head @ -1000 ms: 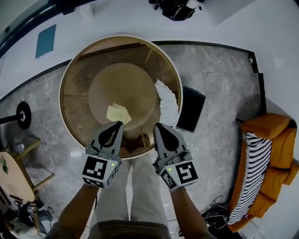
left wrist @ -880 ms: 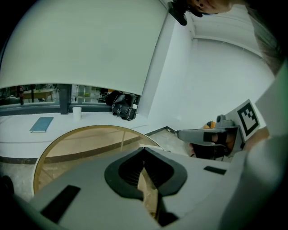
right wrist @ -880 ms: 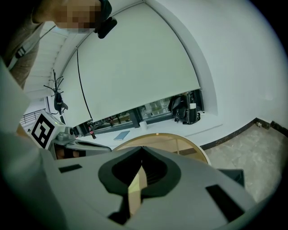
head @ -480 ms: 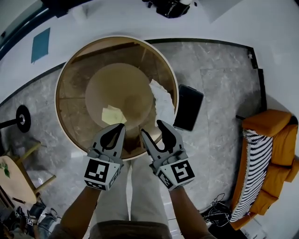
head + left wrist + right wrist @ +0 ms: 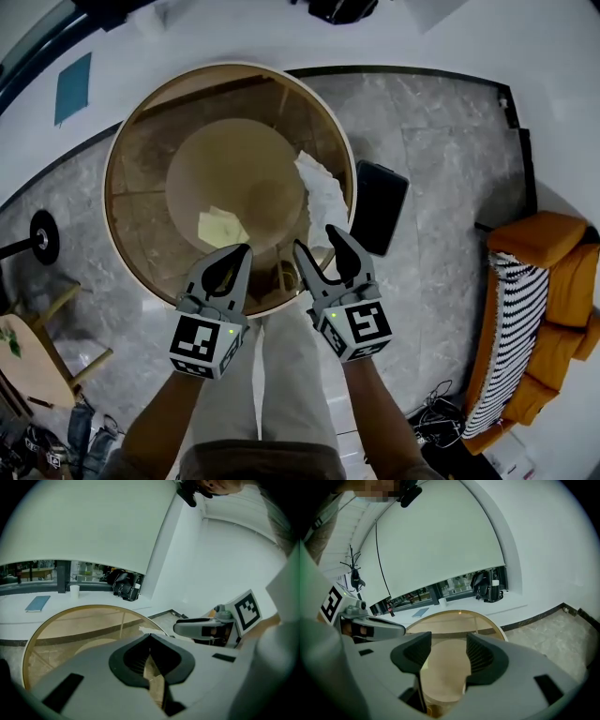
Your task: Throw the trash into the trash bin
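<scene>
Jaws just opened wide with nothing between them, the right gripper [image 5: 319,242] hovers over the near rim of the round glass-topped table [image 5: 106,192]. The crumpled white paper [image 5: 323,192] lies directly ahead at the table's right edge, its length running away from the person. It is nearer this gripper than the left gripper [image 5: 234,255], which is closed and empty. What looks like the black trash bin [image 5: 380,206] stands just right of the table.

You stand on grey marble floor [image 5: 450,178]; an orange sofa [image 5: 555,272] with a striped cushion [image 5: 506,347] sits at your right, a wooden chair [image 5: 28,361] at your left.
</scene>
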{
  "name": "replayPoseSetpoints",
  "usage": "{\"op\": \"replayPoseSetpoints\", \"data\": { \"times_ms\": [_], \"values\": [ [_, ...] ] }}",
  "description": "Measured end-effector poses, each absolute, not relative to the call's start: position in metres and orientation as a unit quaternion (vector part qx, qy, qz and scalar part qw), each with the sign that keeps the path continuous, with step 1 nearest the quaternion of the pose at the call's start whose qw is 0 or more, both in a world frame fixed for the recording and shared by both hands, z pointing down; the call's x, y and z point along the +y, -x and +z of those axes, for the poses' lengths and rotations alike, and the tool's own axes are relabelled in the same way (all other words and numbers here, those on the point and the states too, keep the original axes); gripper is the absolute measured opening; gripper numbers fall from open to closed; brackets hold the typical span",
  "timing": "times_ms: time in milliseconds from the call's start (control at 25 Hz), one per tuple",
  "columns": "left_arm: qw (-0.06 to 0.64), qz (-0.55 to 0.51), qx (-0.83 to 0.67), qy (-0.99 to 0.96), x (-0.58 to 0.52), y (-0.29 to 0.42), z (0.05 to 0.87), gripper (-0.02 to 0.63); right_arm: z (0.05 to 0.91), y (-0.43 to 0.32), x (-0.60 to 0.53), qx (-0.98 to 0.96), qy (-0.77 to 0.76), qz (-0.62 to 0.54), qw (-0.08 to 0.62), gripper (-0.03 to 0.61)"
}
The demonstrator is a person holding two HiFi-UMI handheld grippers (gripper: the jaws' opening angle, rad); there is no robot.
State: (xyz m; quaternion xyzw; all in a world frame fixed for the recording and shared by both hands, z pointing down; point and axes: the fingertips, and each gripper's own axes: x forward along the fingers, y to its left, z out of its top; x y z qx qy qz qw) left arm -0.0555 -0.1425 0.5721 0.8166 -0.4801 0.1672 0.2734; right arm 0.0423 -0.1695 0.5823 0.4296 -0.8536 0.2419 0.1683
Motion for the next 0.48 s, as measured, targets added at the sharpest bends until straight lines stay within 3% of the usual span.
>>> {"op": "replayPoseSetpoints", "data": {
  "times_ms": [480],
  "values": [
    [0.288,0.178,-0.468,-0.817,-0.140,0.043,0.586,0.018,0.691,-0.086,-0.177,-0.797,-0.457,0.254,0.301,0.260]
  ]
}}
